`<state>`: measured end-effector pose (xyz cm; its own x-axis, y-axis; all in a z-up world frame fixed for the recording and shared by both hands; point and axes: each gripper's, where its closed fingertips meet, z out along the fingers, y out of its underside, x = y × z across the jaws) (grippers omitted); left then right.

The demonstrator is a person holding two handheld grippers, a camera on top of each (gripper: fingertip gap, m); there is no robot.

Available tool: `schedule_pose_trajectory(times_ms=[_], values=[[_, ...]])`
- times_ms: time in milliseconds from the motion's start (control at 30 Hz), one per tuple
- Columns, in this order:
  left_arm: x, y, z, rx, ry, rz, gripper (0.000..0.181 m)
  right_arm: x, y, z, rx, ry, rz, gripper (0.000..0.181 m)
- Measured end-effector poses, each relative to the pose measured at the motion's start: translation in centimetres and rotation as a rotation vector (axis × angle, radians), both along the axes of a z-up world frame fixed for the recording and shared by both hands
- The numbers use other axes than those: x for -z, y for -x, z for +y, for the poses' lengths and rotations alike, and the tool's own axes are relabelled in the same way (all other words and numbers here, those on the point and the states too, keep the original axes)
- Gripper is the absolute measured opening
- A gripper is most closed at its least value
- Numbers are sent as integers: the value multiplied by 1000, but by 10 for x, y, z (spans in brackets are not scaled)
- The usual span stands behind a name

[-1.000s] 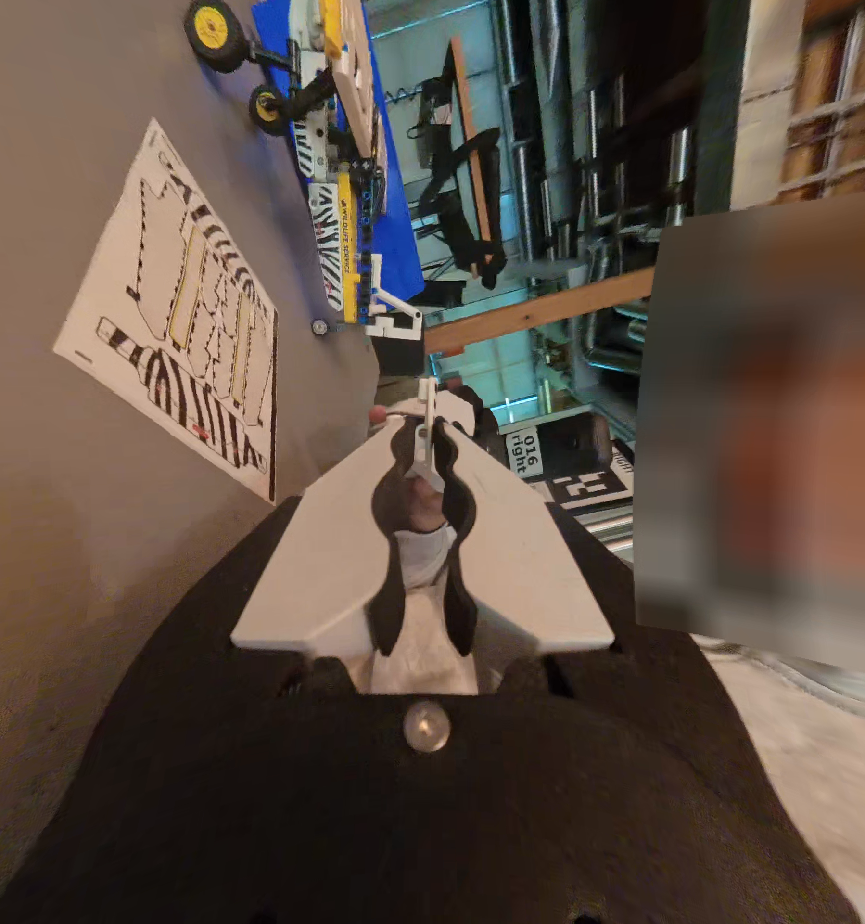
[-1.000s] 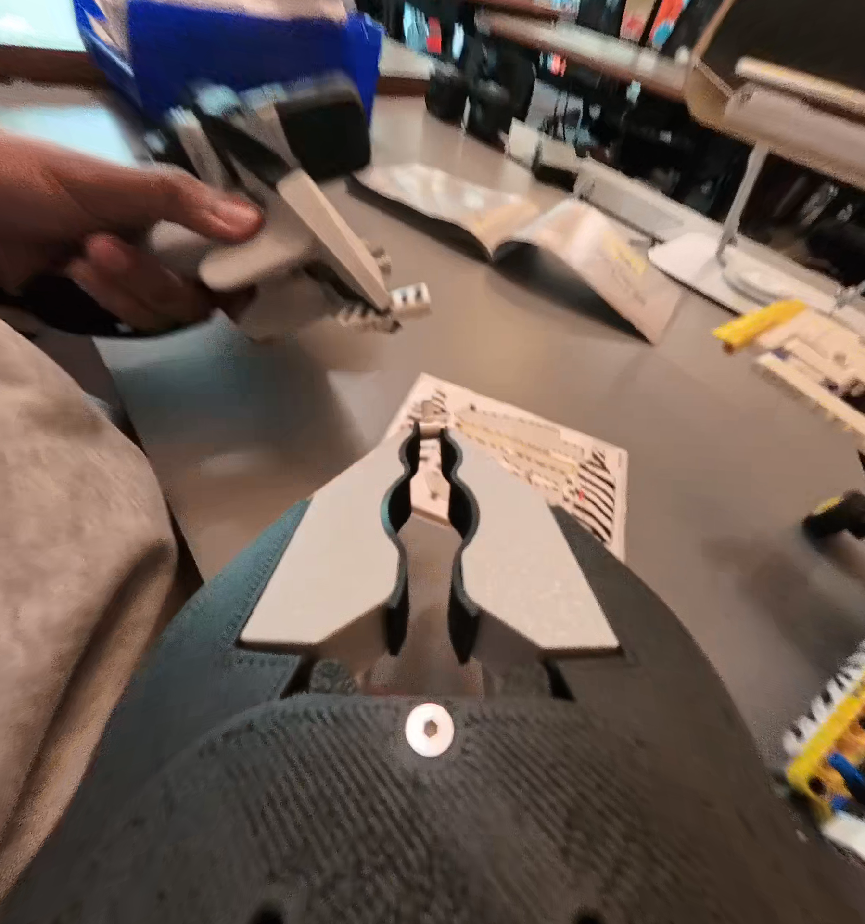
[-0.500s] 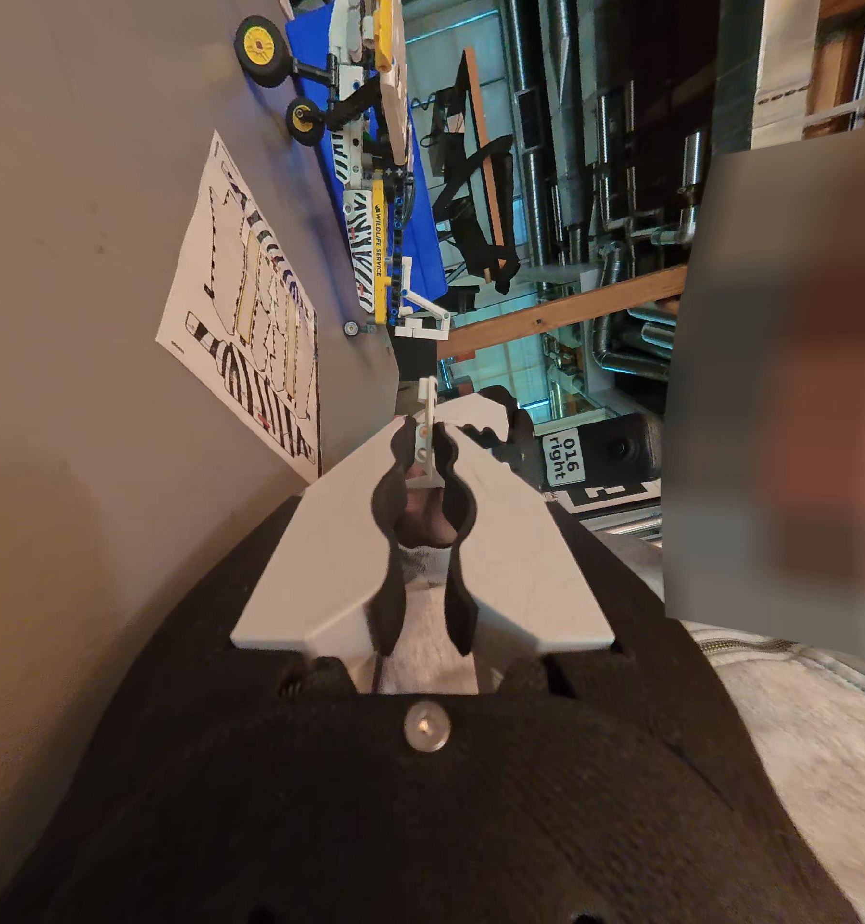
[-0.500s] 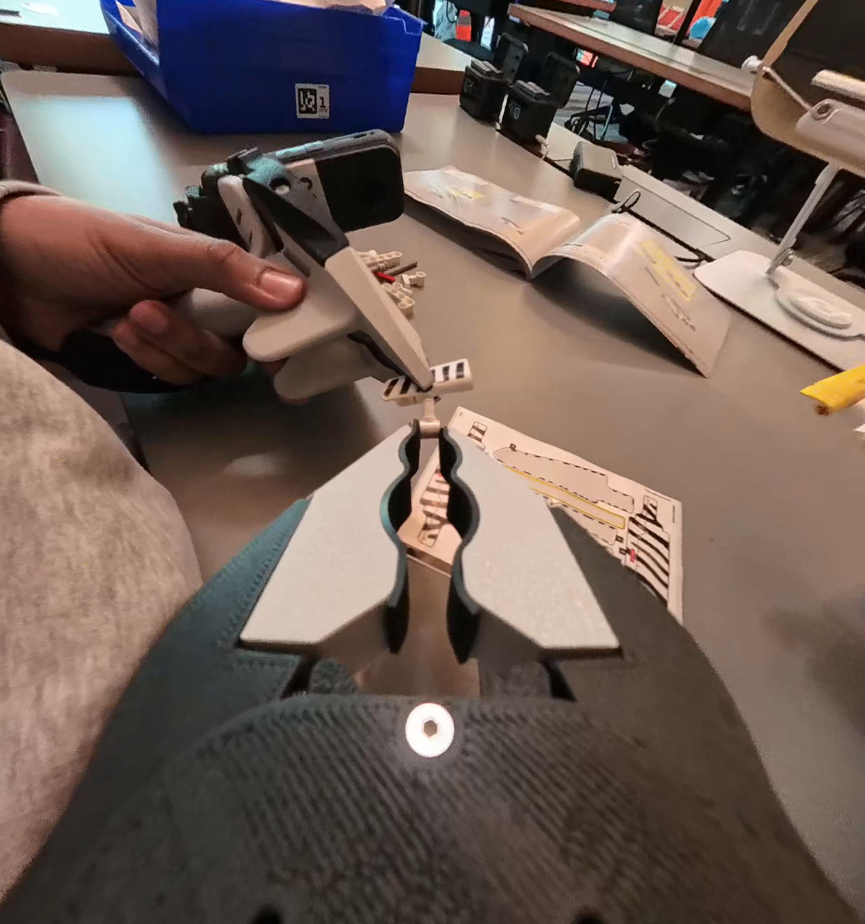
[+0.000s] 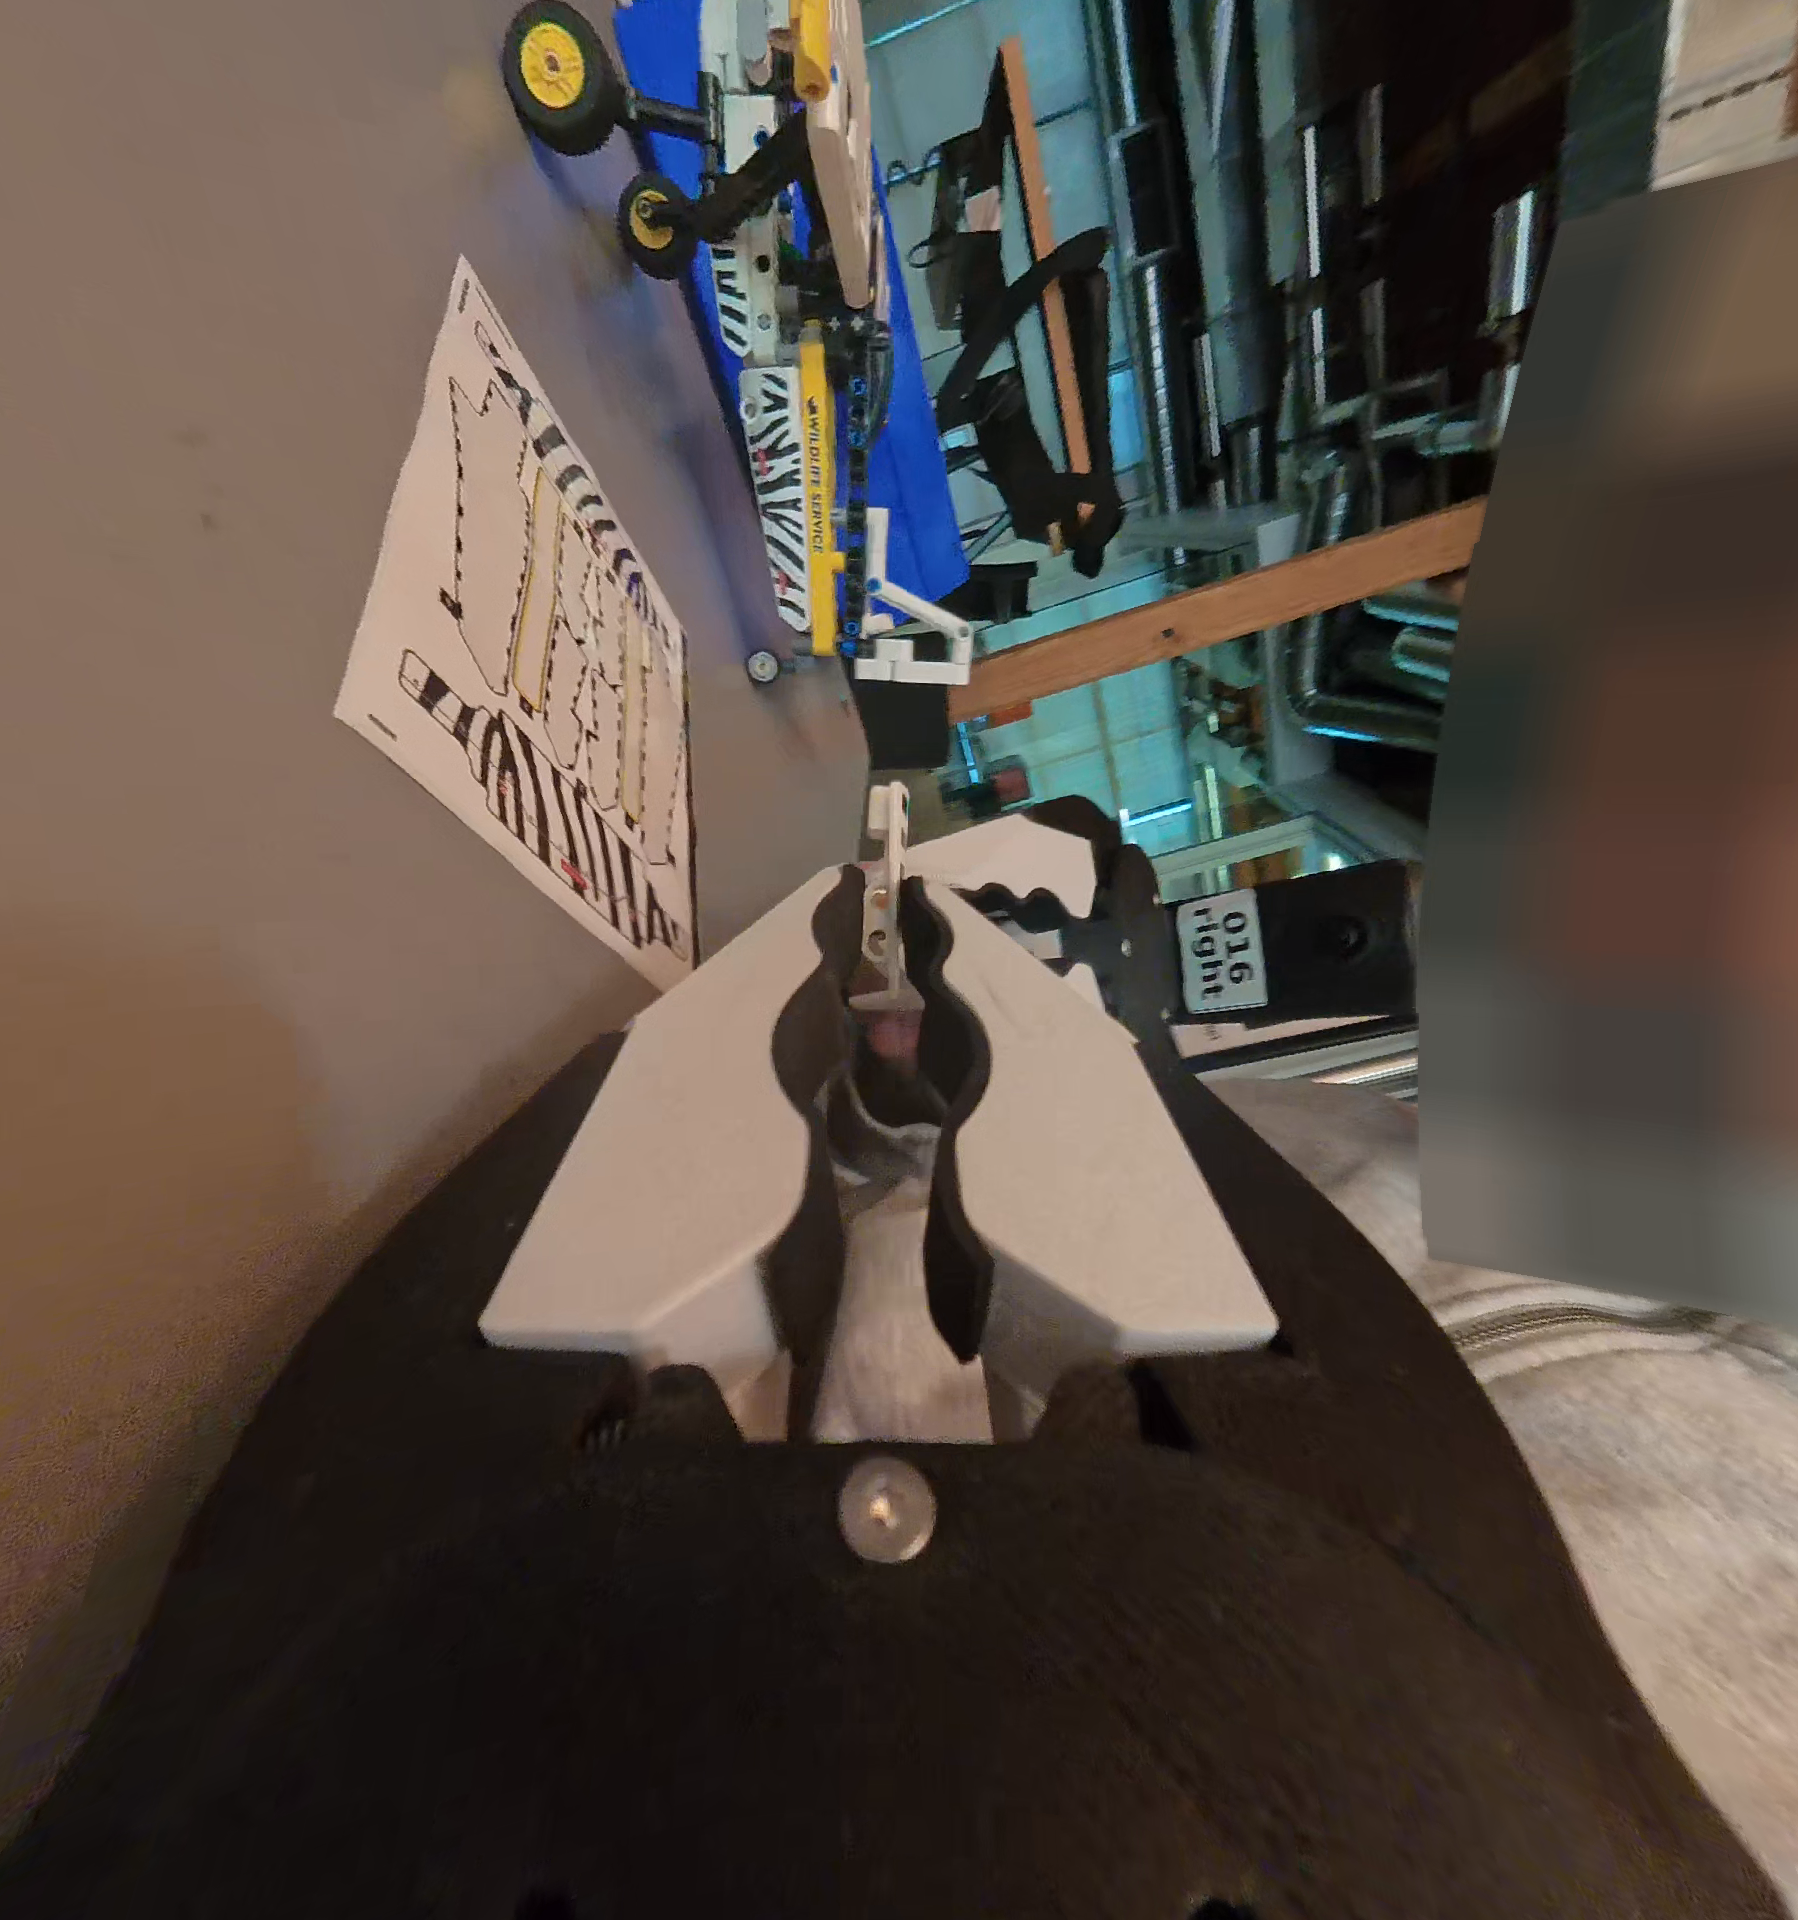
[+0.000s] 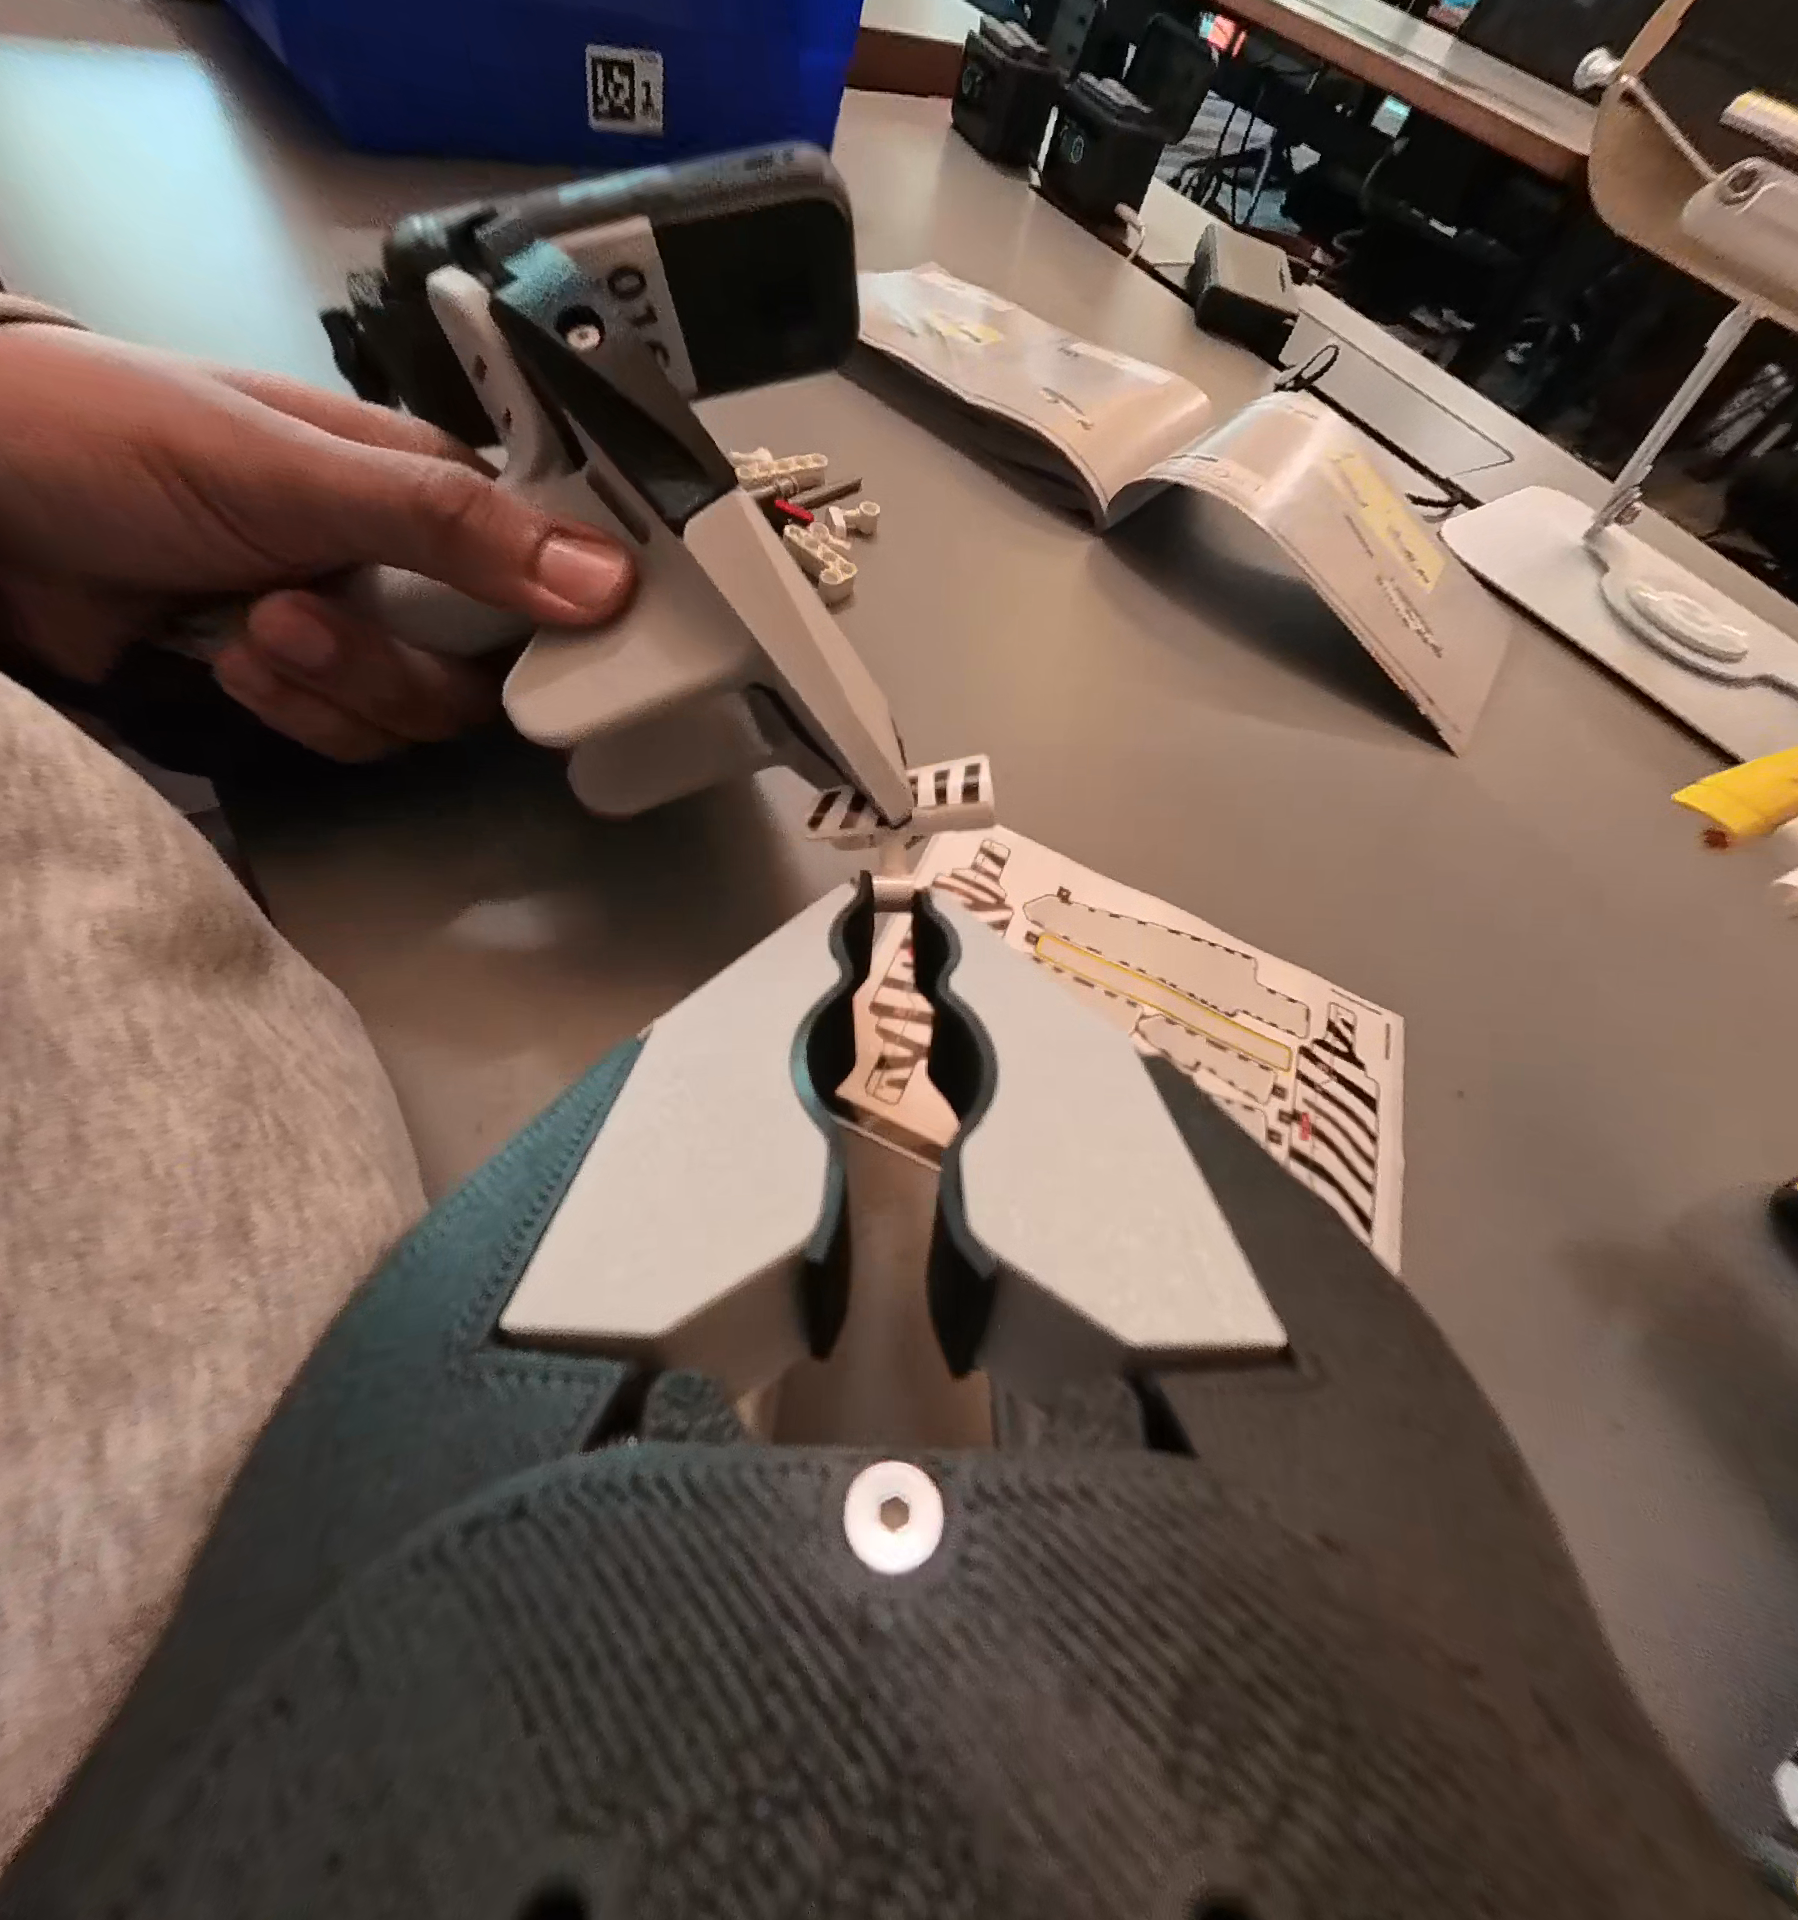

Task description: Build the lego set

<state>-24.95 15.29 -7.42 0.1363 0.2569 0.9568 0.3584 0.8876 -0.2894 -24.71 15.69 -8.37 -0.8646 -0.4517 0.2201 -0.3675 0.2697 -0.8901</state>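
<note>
My right tongs (image 6: 890, 891) are clamped on a small grey connector (image 6: 893, 885), its tip just under the zebra-striped beam (image 6: 905, 802) that my left tongs (image 5: 882, 902) pinch above the bench (image 6: 1134, 748). I judge this the joining step (peg into beam hole): next comes a straight, aligned push. Beyond lie the sticker sheet (image 6: 1217, 1029) and the half-built vehicle (image 5: 801, 364).

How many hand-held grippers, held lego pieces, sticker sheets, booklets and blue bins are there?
Hand-held grippers: 2 (left hand-held gripper, right hand-held gripper)
Held lego pieces: 2 (striped piece, small grey piece)
Sticker sheet: 1
Open booklet: 1
Blue bin: 1
Total: 7
</note>
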Motion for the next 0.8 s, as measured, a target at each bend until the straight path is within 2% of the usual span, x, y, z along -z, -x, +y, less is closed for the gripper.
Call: schedule_pose_trajectory(times_ms=[267,467,567,667,800], values=[[1,-2,3,-1,24,-10,7,1,-2,2,-9,-30,-40,6],[14,0,6,-8,187,-95,7,11,-1,5,-4,-107,-43,6],[17,1,7,-9,247,-119,7,14,0,5,7,-110,7,5],[10,-1,7,8,150,-69,7,10,-2,6,2,-66,56,5],[3,-2,9,27,66,-22,7,1,-4,8,-46,-28,-35,6]])
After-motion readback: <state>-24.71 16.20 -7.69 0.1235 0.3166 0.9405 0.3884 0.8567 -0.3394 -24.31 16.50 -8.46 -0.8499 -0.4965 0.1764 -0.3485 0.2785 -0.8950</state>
